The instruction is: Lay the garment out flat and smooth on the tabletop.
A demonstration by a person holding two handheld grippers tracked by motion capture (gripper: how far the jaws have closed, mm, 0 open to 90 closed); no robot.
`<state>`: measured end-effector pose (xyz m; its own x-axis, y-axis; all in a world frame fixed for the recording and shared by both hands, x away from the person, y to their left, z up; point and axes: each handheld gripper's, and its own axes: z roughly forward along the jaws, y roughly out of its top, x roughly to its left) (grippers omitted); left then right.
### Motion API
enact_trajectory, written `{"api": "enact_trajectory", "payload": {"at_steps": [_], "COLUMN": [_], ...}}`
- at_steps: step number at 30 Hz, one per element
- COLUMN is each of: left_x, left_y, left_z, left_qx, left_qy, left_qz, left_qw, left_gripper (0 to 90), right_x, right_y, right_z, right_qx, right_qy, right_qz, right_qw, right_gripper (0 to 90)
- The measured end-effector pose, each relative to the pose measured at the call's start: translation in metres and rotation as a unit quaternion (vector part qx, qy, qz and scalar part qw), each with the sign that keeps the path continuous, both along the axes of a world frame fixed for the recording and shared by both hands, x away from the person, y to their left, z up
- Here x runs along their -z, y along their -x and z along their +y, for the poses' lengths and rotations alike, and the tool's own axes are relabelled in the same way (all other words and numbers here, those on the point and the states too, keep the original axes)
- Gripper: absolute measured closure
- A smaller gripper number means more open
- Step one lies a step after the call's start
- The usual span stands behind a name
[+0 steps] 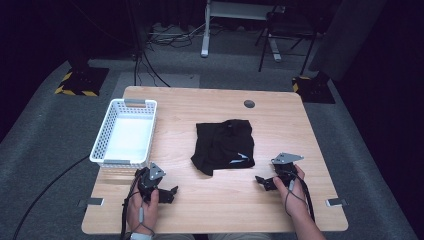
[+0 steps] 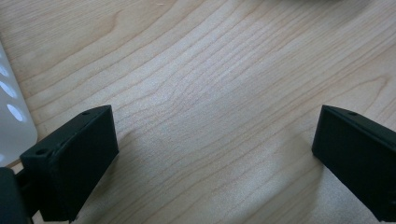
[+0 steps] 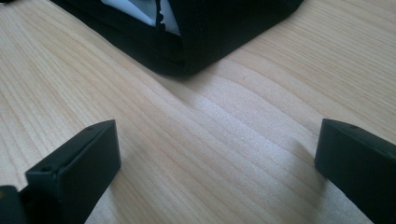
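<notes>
A folded black garment (image 1: 223, 146) with a small pale mark lies at the middle of the wooden table (image 1: 210, 205). Its near corner (image 3: 187, 42) fills the top of the right gripper view. My left gripper (image 1: 170, 194) rests low on the table near the front left, jaws wide apart with bare wood between them (image 2: 215, 154). My right gripper (image 1: 263, 182) sits at the front right, just short of the garment's near right corner, open (image 3: 217, 163) and holding nothing.
A white perforated basket (image 1: 126, 133) stands at the table's left side; its rounded corner (image 2: 11, 121) is seen at the left of the left gripper view. A round cable hole (image 1: 249, 104) is at the table's far side. Chair and desk legs stand on the floor beyond.
</notes>
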<state>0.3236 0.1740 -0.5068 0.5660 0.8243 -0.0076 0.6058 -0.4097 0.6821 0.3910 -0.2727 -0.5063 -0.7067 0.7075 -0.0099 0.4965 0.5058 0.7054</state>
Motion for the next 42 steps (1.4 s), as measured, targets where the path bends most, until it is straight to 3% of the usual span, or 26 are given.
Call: {"api": "enact_trajectory", "payload": {"at_steps": [26, 29, 33, 42], "left_x": [0.0, 0.0, 0.0, 0.0], "left_y": [0.0, 0.0, 0.0, 0.0], "left_z": [0.0, 0.0, 0.0, 0.0], "left_qx": [0.0, 0.0, 0.0, 0.0], "left_qy": [0.0, 0.0, 0.0, 0.001], "left_qz": [0.001, 0.001, 0.001, 0.001], "left_qw": [1.0, 1.0, 1.0, 1.0], "left_gripper": [0.1, 0.1, 0.1, 0.1], "right_x": [-0.002, -0.008, -0.022, -0.042], "right_y": [-0.002, -0.003, -0.003, -0.006], "right_z": [0.002, 0.003, 0.005, 0.011], "right_qx": [-0.001, -0.007, -0.008, -0.021], "right_qy": [0.002, 0.009, -0.009, -0.015], "right_qz": [0.008, 0.009, -0.009, -0.024], "right_qw": [1.0, 0.9999, 0.9999, 0.9994], "right_gripper": [1.3, 4.6, 4.8, 7.0]}}
